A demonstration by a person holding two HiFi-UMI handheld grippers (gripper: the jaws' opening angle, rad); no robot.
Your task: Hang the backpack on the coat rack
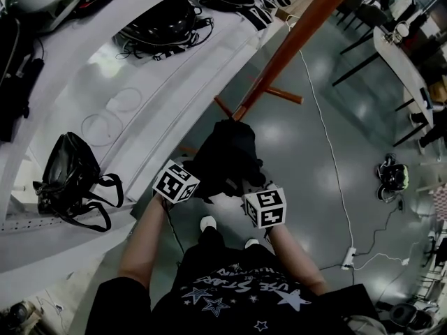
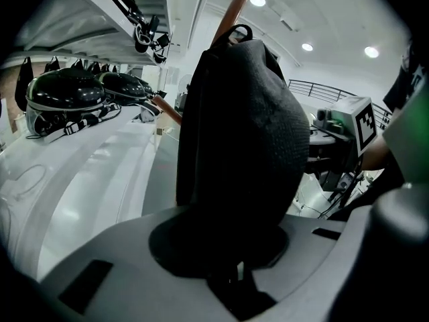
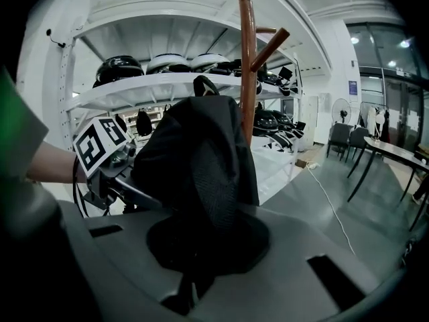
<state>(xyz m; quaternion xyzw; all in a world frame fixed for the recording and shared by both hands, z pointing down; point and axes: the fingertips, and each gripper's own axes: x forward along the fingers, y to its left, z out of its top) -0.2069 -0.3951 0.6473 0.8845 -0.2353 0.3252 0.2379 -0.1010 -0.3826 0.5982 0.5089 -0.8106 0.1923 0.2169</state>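
The black backpack (image 1: 227, 155) hangs between my two grippers, close in front of the brown wooden coat rack pole (image 1: 293, 40). My left gripper (image 1: 198, 182) is shut on the pack's left side, and in the left gripper view the backpack (image 2: 244, 139) fills the middle with fabric pinched at the jaws. My right gripper (image 1: 246, 192) is shut on its right side. In the right gripper view the backpack (image 3: 201, 153) has its top loop (image 3: 204, 84) upright just left of the pole (image 3: 248, 52), below an angled peg (image 3: 271, 47).
White shelving (image 1: 105, 110) at the left carries black helmets (image 1: 160, 19) and a black handbag (image 1: 70, 180). The rack's feet (image 1: 279, 93) spread on the grey floor. A white cable and power strip (image 1: 348, 258), a helmet on the floor (image 1: 392, 176), and tables with chairs (image 1: 391, 47) lie to the right.
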